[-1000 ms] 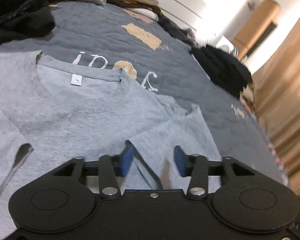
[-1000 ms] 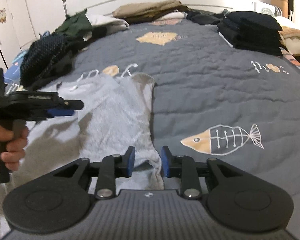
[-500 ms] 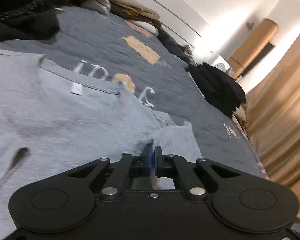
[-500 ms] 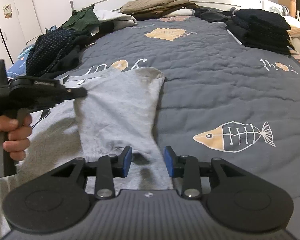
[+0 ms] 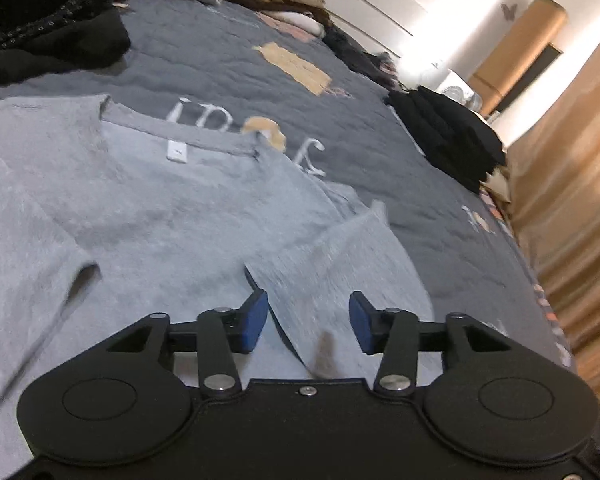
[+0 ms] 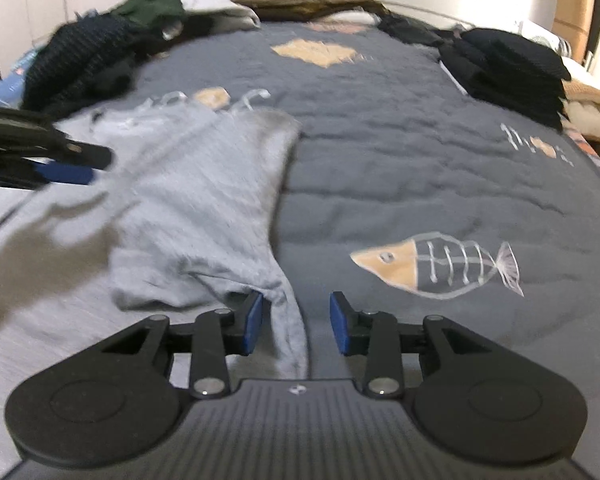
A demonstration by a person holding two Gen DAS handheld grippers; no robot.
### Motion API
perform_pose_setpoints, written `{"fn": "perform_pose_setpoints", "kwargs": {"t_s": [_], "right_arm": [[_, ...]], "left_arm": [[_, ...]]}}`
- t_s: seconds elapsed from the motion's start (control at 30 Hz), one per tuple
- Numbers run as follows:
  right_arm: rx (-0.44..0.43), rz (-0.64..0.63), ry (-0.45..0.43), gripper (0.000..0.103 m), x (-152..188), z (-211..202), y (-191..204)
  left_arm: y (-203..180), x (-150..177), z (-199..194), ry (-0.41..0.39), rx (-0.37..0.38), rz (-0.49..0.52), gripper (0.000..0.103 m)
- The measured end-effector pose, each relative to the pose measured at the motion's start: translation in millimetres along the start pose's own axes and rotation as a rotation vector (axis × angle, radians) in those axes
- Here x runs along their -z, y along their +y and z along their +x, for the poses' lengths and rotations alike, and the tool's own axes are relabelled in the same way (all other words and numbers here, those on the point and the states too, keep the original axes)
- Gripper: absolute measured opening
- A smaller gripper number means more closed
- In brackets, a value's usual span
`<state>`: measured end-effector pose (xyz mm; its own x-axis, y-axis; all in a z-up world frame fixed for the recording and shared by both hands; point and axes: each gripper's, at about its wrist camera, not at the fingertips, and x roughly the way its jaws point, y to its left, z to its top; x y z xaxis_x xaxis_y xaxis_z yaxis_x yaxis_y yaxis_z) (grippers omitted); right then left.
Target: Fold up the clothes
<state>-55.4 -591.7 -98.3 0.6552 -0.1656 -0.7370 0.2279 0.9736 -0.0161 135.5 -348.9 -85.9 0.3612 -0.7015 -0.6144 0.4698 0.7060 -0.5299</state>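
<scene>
A grey T-shirt (image 5: 148, 208) is spread on the dark quilted bed (image 6: 400, 168), one side folded inward. The left gripper (image 5: 308, 322) is held released above the folded sleeve; the right gripper (image 6: 296, 322) is likewise released over the shirt's edge.

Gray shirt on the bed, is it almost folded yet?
Just started. Done: the gray shirt has one side folded over its middle. In hand: nothing; the left claw and right claw are both open. Left: the other sleeve and the remaining folds.
</scene>
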Motion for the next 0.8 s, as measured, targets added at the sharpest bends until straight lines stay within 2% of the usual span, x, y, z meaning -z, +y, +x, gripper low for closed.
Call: {"fn": "perform_pose_setpoints", "kwargs": {"t_s": [0.27, 0.33, 0.4, 0.5, 0.57, 0.7, 0.8], "right_arm": [[-0.013, 0.001, 0.005, 0.036, 0.6, -2.4, -4.3], [-0.002, -0.017, 0.013, 0.036, 2.2, -0.8, -3.9], [0.004, -0.023, 0.020, 0.036, 4.0, 0.8, -5.2], [0.005, -0.018, 0.022, 0.037, 5.9, 0.8, -8.1], [0.019, -0.033, 0.020, 0.037, 7.1, 2.5, -7.6], [0.041, -0.049, 0.015, 0.038, 11.8, 8.2, -7.8], [0.033, -0.028, 0.016, 0.038, 10.8, 7.7, -11.8]], "left_arm": [[-18.4, 51.5, -1.2, 0.114, 0.176, -0.073, 0.045], [-22.6, 55.7, 7.4, 0.120, 0.184, -0.070, 0.042], [-26.9, 59.9, 16.0, 0.125, 0.192, -0.066, 0.031], [-33.2, 66.1, 28.8, 0.133, 0.204, -0.061, 0.031], [-38.0, 68.3, 33.5, 0.131, 0.182, -0.033, 0.005], [-35.5, 72.4, 22.7, 0.121, 0.150, 0.013, 0.001], [-17.9, 70.3, 6.3, 0.104, 0.126, -0.009, 0.000]]}}
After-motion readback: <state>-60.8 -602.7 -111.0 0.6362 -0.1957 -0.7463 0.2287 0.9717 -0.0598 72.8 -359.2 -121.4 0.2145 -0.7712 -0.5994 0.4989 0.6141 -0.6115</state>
